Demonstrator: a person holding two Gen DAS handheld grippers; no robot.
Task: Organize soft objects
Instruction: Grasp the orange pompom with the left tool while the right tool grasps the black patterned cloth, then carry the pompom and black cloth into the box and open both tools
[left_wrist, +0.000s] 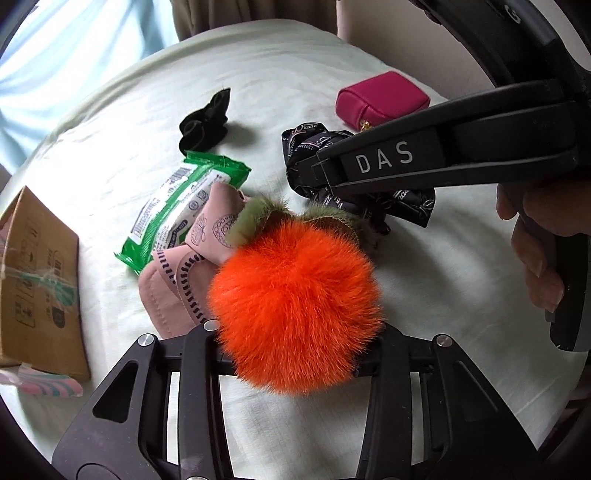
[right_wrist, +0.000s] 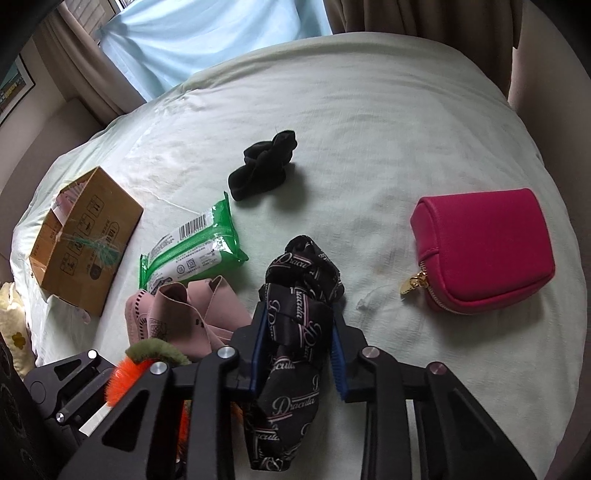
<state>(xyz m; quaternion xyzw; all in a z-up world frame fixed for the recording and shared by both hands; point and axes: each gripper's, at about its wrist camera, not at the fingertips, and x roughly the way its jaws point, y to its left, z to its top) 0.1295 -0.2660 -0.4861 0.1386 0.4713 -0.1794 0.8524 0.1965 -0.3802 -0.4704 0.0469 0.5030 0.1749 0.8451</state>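
My left gripper (left_wrist: 295, 332) is shut on a fluffy orange pom-pom (left_wrist: 295, 291) with green fuzzy leaves, held just above the bed; its fur hides the fingertips. My right gripper (right_wrist: 298, 343) is shut on a black printed scarf (right_wrist: 295, 332) bunched between its blue pads. In the left wrist view the right gripper (left_wrist: 325, 173) reaches in from the right with the scarf (left_wrist: 410, 199). A pink fabric piece (left_wrist: 177, 288) lies under the pom-pom beside a green wipes pack (left_wrist: 177, 210). A black scrunchie (right_wrist: 264, 170) lies further back.
A magenta zip pouch (right_wrist: 487, 251) sits at the right on the pale green bedsheet (right_wrist: 369, 129). An open cardboard box (right_wrist: 81, 240) stands at the left. Curtains and a window lie beyond the far bed edge.
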